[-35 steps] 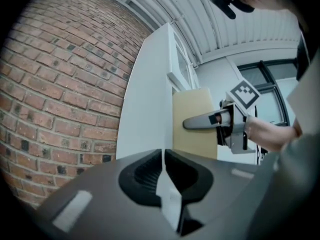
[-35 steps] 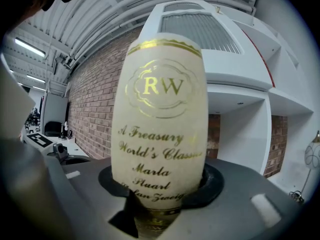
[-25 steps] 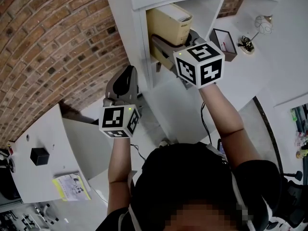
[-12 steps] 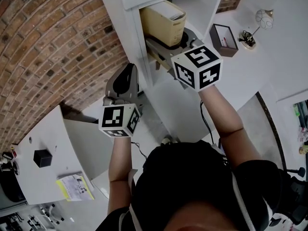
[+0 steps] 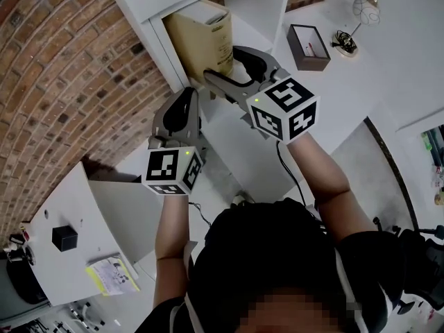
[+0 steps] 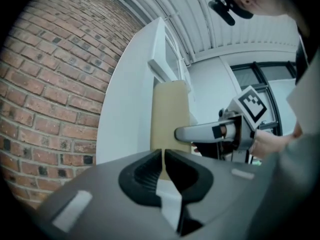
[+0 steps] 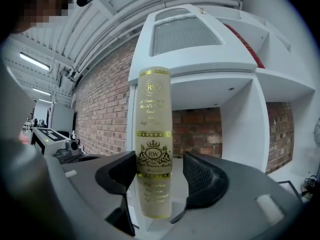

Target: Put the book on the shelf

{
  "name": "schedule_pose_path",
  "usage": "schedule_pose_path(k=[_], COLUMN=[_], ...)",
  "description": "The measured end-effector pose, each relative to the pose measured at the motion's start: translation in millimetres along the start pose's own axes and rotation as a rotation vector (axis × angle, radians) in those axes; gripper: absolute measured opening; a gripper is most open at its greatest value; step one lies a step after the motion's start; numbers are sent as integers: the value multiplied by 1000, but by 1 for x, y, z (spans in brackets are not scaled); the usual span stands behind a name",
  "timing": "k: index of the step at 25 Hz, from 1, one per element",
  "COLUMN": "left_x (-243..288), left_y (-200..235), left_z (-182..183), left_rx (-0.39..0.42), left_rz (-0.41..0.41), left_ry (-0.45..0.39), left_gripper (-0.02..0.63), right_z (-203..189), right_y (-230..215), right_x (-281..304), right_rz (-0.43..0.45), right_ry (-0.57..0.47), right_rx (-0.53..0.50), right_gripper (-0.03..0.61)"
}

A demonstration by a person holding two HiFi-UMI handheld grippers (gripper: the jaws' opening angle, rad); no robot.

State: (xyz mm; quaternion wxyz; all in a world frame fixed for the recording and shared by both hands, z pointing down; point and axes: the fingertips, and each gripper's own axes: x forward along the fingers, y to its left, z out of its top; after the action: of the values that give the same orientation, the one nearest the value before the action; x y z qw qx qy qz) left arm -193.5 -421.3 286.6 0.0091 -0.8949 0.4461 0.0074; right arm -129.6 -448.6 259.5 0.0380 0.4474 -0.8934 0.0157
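Nearest you, your left gripper (image 6: 163, 156) is closed with nothing in it, its pads pressed together. It sits short of the book (image 6: 170, 115) and to the book's left. Only this gripper's view shows the book's plain tan cover side-on, with one finger of your right gripper (image 5: 222, 62) lying along it.

Next out, the right gripper view shows what the head view cannot. Its jaws are spread wide and have just been opening, and the book stands upright between them with its spine facing you. The right pad is clear of the spine. The left pad sits just beside the spine's edge, and I cannot tell whether it touches. The gilt crest and lettering on the spine appear only in this view.

From above, the head view adds the book's top edge and page block. It shows the book standing inside the shelf (image 5: 139, 2), tight against the compartment's left wall, with the open jaws reaching in on either side of it. Beyond the book, the brick wall (image 7: 100, 109) shows at the back of the compartment.
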Motion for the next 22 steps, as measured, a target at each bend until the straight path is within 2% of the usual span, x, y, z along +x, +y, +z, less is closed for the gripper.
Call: schedule_pose_path(k=[7,10,11,22], left_x=[8,7,7,5], left_y=[-19,-22,-23,-29], left_z=[0,0,1,-1], left_rx=[13,20,22,44], left_rz=[-13,0,5,61], left_ry=[16,17,16,26], left_gripper=[21,21,21,21], right_z=[-2,0,0,0], right_y=[1,4,5,15], right_x=[-18,-19,-19,-9], right_rz=[64,81,84,170], right_ry=[-29,-54,-60,-66], right_rx=[72,58,48,34], right_gripper=[282,202,195,193])
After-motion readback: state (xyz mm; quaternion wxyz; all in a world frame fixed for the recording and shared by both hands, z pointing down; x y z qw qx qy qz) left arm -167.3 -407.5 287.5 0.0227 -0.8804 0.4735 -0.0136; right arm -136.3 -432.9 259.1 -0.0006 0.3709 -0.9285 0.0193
